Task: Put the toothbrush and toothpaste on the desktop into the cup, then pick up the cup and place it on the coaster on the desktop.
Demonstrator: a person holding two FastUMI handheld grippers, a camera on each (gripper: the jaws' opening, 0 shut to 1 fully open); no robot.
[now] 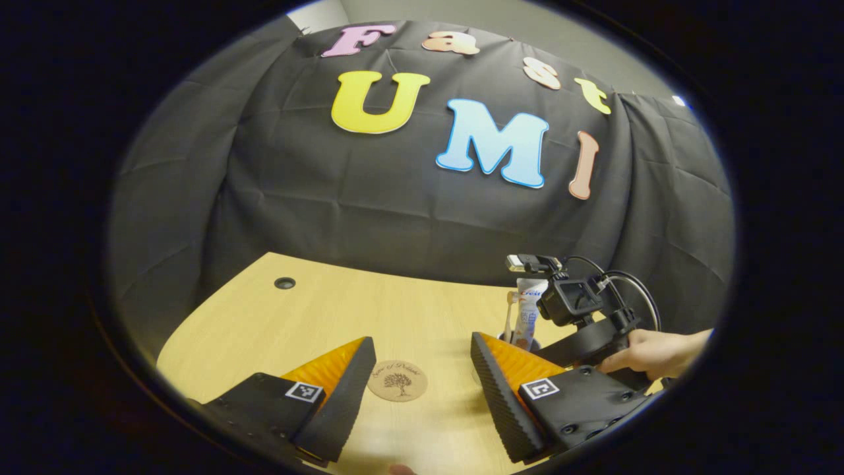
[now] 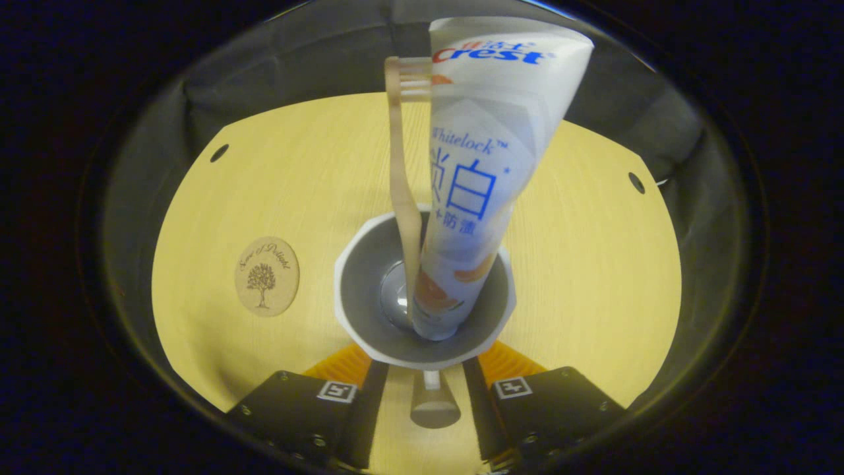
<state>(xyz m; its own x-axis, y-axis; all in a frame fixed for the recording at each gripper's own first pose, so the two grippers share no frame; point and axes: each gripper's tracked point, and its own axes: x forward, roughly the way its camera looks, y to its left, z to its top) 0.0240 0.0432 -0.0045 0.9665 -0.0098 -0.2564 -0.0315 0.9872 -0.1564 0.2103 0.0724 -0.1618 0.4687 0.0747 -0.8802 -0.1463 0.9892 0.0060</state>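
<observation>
**Tongs around the cup handle, brush and paste already in**

Right tongs (image 2: 424,386) sit either side of the cup (image 2: 422,290) handle; can't tell if they're actually pinching it. Toothbrush (image 2: 401,171) and toothpaste (image 2: 478,171) stand inside. Left tongs (image 1: 417,389) hang wide over the table (image 1: 316,310), coaster (image 1: 397,380) between them.

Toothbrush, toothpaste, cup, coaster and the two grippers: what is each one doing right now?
Toothbrush: standing in the cup, bristles up.
Toothpaste: standing in the cup, beside the toothbrush.
Cup: upright, holding both, not on the coaster.
Coaster: flat on the desk, bare.
Left gripper: open, holding nothing.
Right gripper: fingers either side of the cup's handle; grip unclear.
</observation>
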